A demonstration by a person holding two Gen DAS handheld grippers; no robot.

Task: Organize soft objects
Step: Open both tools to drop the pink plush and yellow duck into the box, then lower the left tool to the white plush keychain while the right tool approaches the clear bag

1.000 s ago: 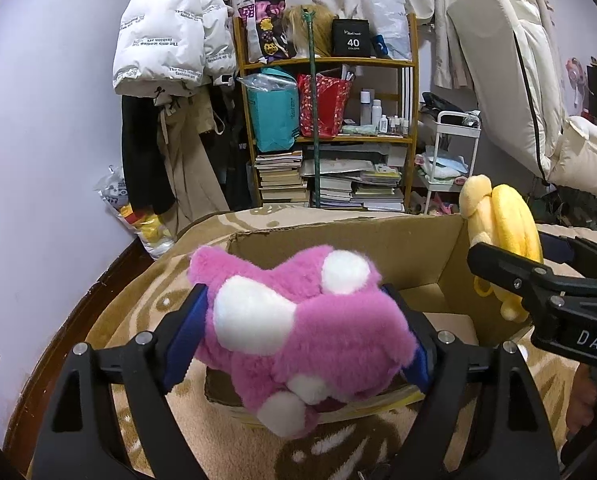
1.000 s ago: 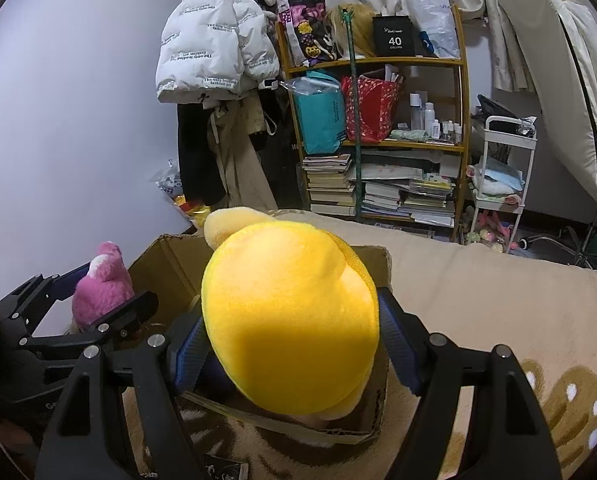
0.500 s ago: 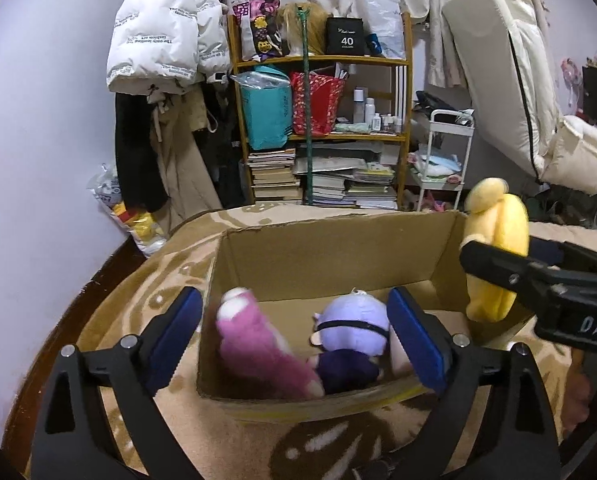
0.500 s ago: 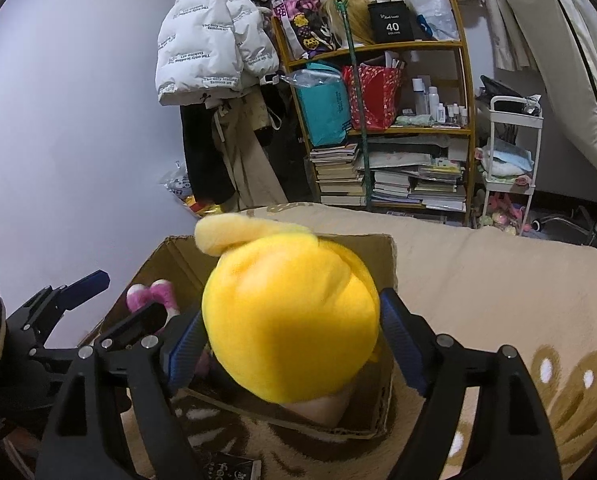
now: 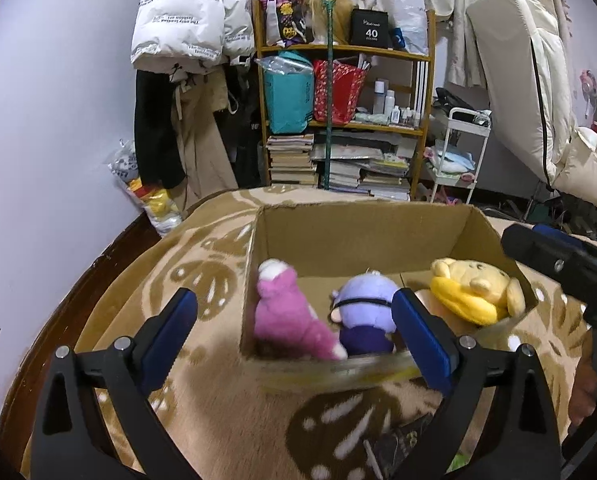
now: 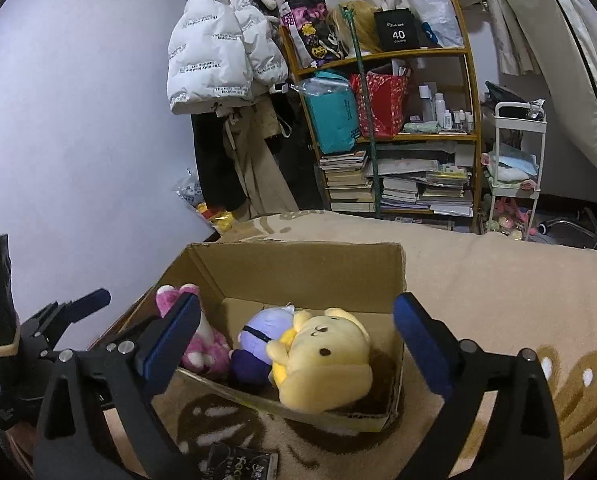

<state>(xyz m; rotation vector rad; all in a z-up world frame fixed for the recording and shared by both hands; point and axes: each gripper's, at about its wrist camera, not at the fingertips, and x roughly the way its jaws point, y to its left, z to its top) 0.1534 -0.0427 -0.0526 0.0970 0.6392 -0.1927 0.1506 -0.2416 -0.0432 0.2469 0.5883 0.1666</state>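
Left claw (image 5: 294, 334) and right claw (image 6: 296, 344) both spread wide, holding nothing, hovering at the box (image 6: 310, 268) near edge. Inside, left to right: pink plush (image 5: 286, 316), purple plush (image 5: 364, 312), yellow plush (image 6: 326, 356). Box sits on blanket (image 5: 202, 264); shelf (image 5: 342, 120) behind

left gripper (image 5: 294, 334) opened, released pink plush (image 5: 288, 320) into cardboard box (image 5: 362, 228), left end beside purple plush (image 5: 364, 306) | right gripper (image 6: 296, 340) opened half a second later, dropped yellow plush (image 6: 324, 358) at right end, touching the purple one | both grippers empty
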